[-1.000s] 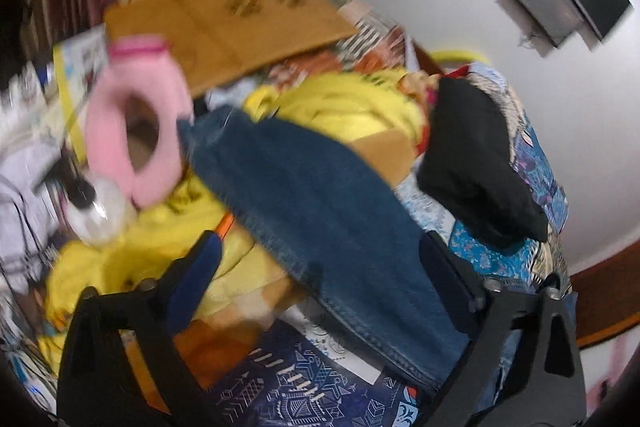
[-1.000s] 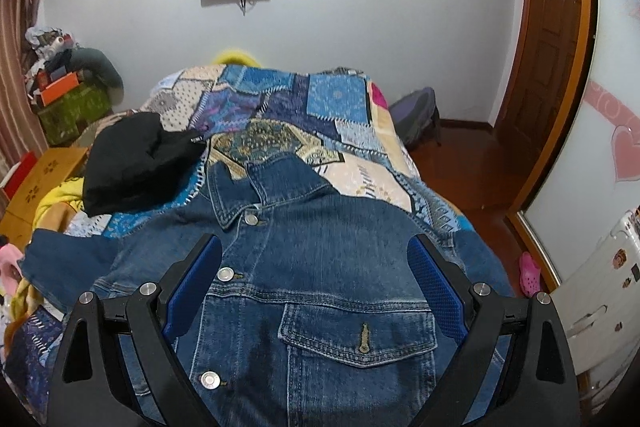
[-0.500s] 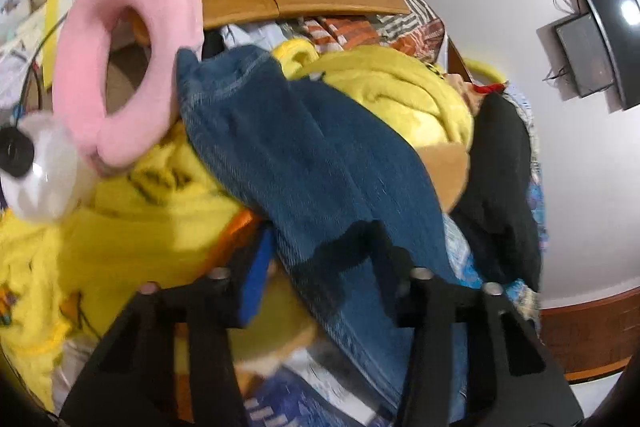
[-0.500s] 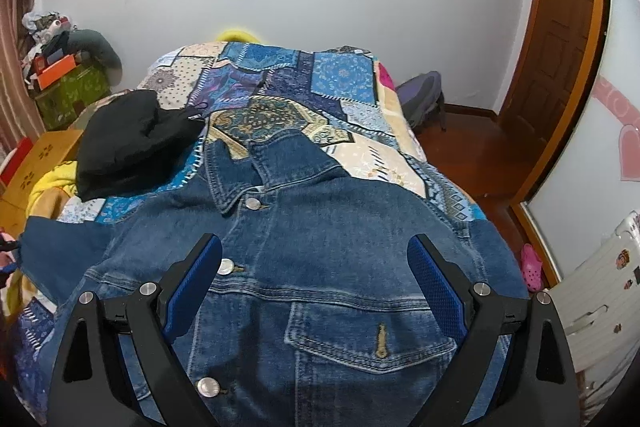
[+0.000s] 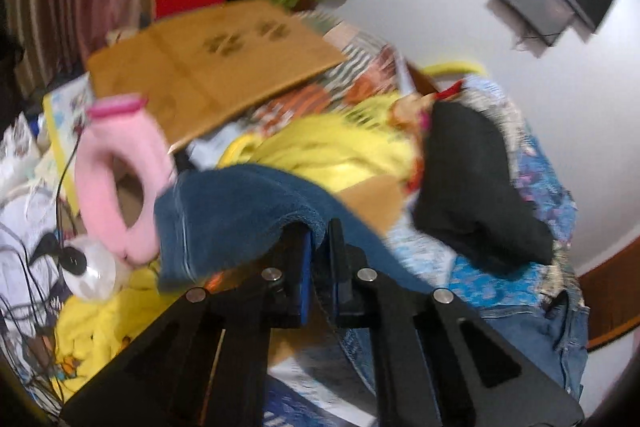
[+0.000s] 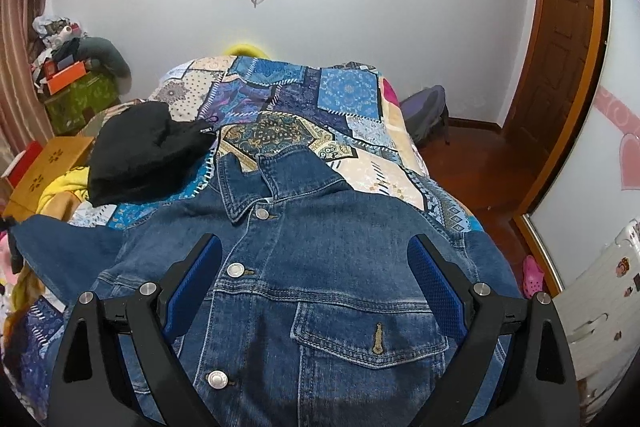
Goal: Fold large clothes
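Observation:
A blue denim jacket lies front up on the patchwork bedspread, collar toward the far wall. Its sleeve stretches off the bed's left side over a yellow cloth. My left gripper is shut on that sleeve, with a fold of denim pinched between the blue pads and lifted; the cuff end hangs to the left. In the right wrist view the same sleeve reaches toward the left edge. My right gripper hovers open over the jacket's chest, with nothing between its fingers.
A black garment lies on the bed left of the collar. Beside the bed sit a yellow cloth, a pink neck pillow, a wooden lap table and cables. A wooden door and a purple backpack stand at the right.
The left gripper went from wide open around the sleeve to shut on it, then rose with the fold of denim. The right gripper stayed open over the jacket.

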`<state>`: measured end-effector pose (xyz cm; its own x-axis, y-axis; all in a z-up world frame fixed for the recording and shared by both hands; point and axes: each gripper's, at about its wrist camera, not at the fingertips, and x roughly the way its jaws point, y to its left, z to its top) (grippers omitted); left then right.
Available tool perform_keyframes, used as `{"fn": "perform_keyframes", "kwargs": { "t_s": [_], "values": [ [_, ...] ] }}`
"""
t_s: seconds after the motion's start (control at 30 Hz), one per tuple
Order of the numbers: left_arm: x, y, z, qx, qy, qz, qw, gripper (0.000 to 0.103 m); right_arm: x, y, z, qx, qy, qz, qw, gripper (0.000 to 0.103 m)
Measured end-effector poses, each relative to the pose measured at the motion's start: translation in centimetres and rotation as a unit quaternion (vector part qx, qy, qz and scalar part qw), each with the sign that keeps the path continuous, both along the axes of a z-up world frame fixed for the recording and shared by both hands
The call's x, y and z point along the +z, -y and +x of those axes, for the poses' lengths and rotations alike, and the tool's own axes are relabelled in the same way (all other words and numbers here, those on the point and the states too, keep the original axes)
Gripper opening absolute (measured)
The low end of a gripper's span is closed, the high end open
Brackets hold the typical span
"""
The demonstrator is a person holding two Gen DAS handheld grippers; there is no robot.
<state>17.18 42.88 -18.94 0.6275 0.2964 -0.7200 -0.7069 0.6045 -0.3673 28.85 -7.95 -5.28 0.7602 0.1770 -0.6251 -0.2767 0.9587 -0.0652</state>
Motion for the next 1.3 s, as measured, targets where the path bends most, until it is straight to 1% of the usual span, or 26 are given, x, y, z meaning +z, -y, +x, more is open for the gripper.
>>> {"fn": "perform_keyframes", "kwargs": {
  "t_s": [0.07,0.17,0.27,0.33,0.37,0.43,0.53,0.63,0.7,0.77,0.83,0.87,0.9,0.97,1.07,1.2,1.3],
  "values": [
    [2.6,1.8,0.6,-0.023,0.02,0.027,0.9992,0.006,0.1,0.2,-0.2,-0.002,0.003,0.002,1.0,0.092],
    [5.7,4.8,1.6,-0.06,0.051,0.052,0.9955,0.005,0.4,0.8,-0.5,-0.006,0.01,0.012,1.0,0.092],
    [8.2,7.9,2.6,-0.098,0.083,0.062,0.9898,0.005,0.8,1.4,-0.4,-0.007,0.014,0.022,1.0,0.093],
    [10.0,10.3,3.5,-0.129,0.108,0.065,0.9836,0.005,0.8,1.6,-0.5,-0.008,0.017,0.024,1.0,0.092],
    [11.0,11.9,4.2,-0.15,0.121,0.068,0.9789,0.005,0.9,1.8,-0.5,-0.01,0.02,0.026,0.999,0.092],
    [12.2,14.3,5.6,-0.181,0.135,0.068,0.9718,0.005,1.0,2.1,-0.6,-0.011,0.024,0.029,0.999,0.092],
    [13.4,18.9,7.8,-0.24,0.15,0.067,0.9567,0.005,1.1,2.6,-0.7,-0.012,0.025,0.034,0.999,0.092],
    [13.6,23.3,9.9,-0.297,0.154,0.054,0.941,0.005,1.1,3.1,-0.8,-0.012,0.029,0.04,0.999,0.092],
    [13.3,26.3,11.4,-0.335,0.147,0.038,0.93,0.005,1.1,3.3,-0.9,-0.012,0.03,0.045,0.998,0.092],
    [12.8,29.2,12.7,-0.366,0.135,0.032,0.9202,0.005,1.1,3.6,-0.9,-0.011,0.029,0.048,0.998,0.092],
    [11.8,32.5,14.0,-0.399,0.113,0.023,0.9095,0.005,1.1,3.7,-1.0,-0.008,0.031,0.048,0.998,0.092],
    [11.2,33.6,14.5,-0.412,0.102,0.017,0.9055,0.005,1.1,3.9,-1.1,-0.007,0.032,0.047,0.998,0.092],
    [10.3,35.0,15.0,-0.427,0.086,0.008,0.9,0.005,1.1,3.9,-1.2,-0.005,0.035,0.044,0.998,0.093],
    [8.5,37.4,15.5,-0.454,0.052,0.002,0.8896,0.005,1.1,4.0,-1.4,-0.002,0.04,0.036,0.999,0.093],
    [6.7,40.0,14.8,-0.488,0.02,0.007,0.8725,0.005,1.1,4.2,-1.5,-0.001,0.044,0.027,0.999,0.093],
    [5.4,42.0,13.7,-0.517,-0.003,0.025,0.8555,0.005,0.8,4.5,-1.3,-0.002,0.039,0.027,0.999,0.093],
    [3.5,42.9,13.2,-0.541,-0.036,0.013,0.8399,0.005,0.6,4.6,-1.2,-0.001,0.035,0.029,0.999,0.093]
  ]
}}
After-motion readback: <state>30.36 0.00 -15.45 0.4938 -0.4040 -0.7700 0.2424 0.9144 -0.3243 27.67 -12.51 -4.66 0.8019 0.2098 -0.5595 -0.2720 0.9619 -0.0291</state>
